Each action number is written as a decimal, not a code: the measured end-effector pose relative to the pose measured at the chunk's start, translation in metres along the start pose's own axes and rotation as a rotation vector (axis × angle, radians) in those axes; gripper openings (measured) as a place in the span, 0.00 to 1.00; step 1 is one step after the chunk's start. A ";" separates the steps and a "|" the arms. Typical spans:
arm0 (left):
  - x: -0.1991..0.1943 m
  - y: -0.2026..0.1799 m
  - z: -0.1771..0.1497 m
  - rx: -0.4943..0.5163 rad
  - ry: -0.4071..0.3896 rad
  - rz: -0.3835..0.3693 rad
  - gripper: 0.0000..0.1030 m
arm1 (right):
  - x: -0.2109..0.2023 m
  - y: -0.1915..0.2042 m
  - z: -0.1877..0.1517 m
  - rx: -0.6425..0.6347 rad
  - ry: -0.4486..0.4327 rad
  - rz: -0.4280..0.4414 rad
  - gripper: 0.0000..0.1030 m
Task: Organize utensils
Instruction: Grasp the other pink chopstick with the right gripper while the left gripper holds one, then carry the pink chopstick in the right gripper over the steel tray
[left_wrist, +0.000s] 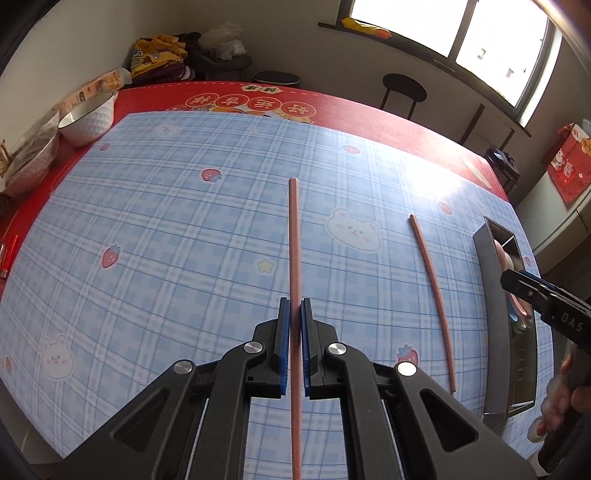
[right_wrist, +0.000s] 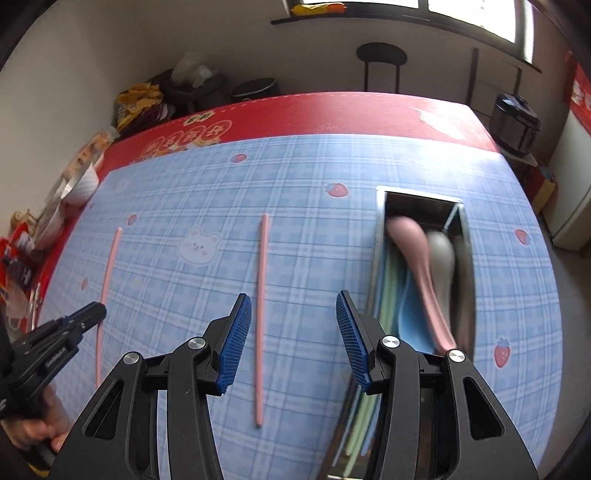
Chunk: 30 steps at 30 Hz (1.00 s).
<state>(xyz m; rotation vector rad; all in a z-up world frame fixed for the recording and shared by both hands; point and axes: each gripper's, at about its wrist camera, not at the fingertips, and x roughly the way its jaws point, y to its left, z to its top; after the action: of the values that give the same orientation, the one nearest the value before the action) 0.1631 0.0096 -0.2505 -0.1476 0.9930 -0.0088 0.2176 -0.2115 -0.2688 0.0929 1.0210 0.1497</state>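
On the counter (right_wrist: 207, 184), the steel tray (right_wrist: 380, 236) holds a pink spoon (right_wrist: 417, 258), a grey spoon (right_wrist: 441, 254) and pale green and blue chopsticks (right_wrist: 391, 291), while the left claw (left_wrist: 294, 306) pinches one pink chopstick (left_wrist: 293, 229), the other pink chopstick (right_wrist: 260, 314) lies between the spread fingers of the right claw (right_wrist: 293, 306).

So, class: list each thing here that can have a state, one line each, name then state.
Left gripper: shut on a pink chopstick.
Right gripper: open, holding nothing.
Gripped pink chopstick: clamped between blue pads.
Second pink chopstick: lying loose on the mat.
Metal utensil tray: uncovered, holding utensils.
Pink spoon: lying in the tray.
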 end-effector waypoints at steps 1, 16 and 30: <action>-0.003 0.007 0.000 -0.009 -0.004 0.002 0.05 | 0.009 0.008 0.002 -0.019 0.017 0.001 0.46; -0.020 0.077 -0.008 -0.100 -0.014 0.031 0.05 | 0.082 0.048 0.000 -0.037 0.182 -0.095 0.45; -0.021 0.089 -0.011 -0.103 -0.005 0.022 0.05 | 0.088 0.065 -0.001 -0.064 0.186 -0.124 0.22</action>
<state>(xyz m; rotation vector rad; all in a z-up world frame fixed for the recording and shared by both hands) 0.1370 0.0977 -0.2499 -0.2308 0.9900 0.0629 0.2565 -0.1325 -0.3334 -0.0436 1.2028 0.0793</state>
